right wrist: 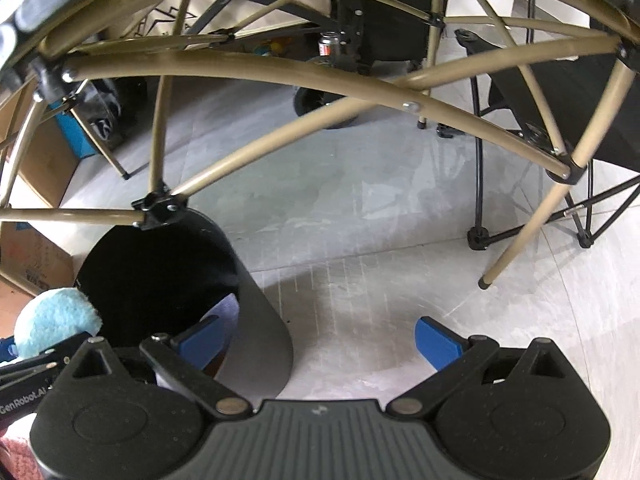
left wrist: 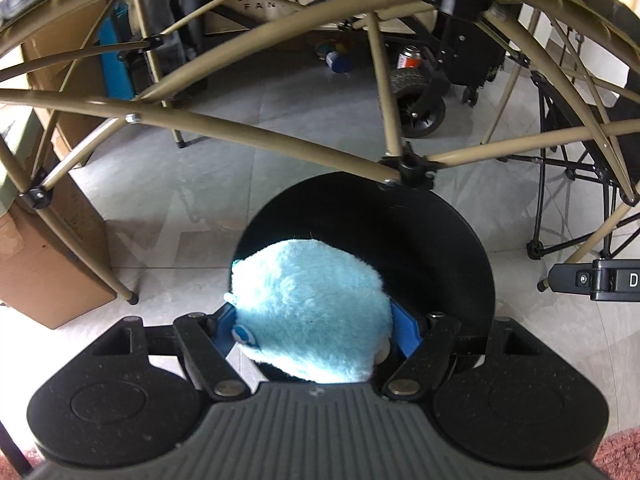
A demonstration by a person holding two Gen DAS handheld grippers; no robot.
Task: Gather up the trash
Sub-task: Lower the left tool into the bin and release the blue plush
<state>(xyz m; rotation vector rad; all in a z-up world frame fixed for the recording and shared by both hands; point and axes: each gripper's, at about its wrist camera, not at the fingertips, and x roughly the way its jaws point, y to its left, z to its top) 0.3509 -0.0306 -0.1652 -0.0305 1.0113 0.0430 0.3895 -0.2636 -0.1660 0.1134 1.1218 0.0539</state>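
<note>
My left gripper (left wrist: 316,326) is shut on a light blue plush toy (left wrist: 308,312) and holds it over the open mouth of a black round bin (left wrist: 452,240). The toy hides most of both blue pads. In the right wrist view the same toy (right wrist: 56,326) shows at the far left beside the bin (right wrist: 168,272). My right gripper (right wrist: 320,340) is open and empty, just right of the bin above the grey tiled floor; its left pad (right wrist: 200,340) is by the bin's rim.
A tan folding-table frame (left wrist: 256,136) spans overhead, with legs (right wrist: 532,224) on the floor. Cardboard boxes (left wrist: 48,264) stand at left. A black folding chair (right wrist: 560,92) is at right. A wheeled cart (left wrist: 420,104), a can (left wrist: 409,58) and small items lie farther back.
</note>
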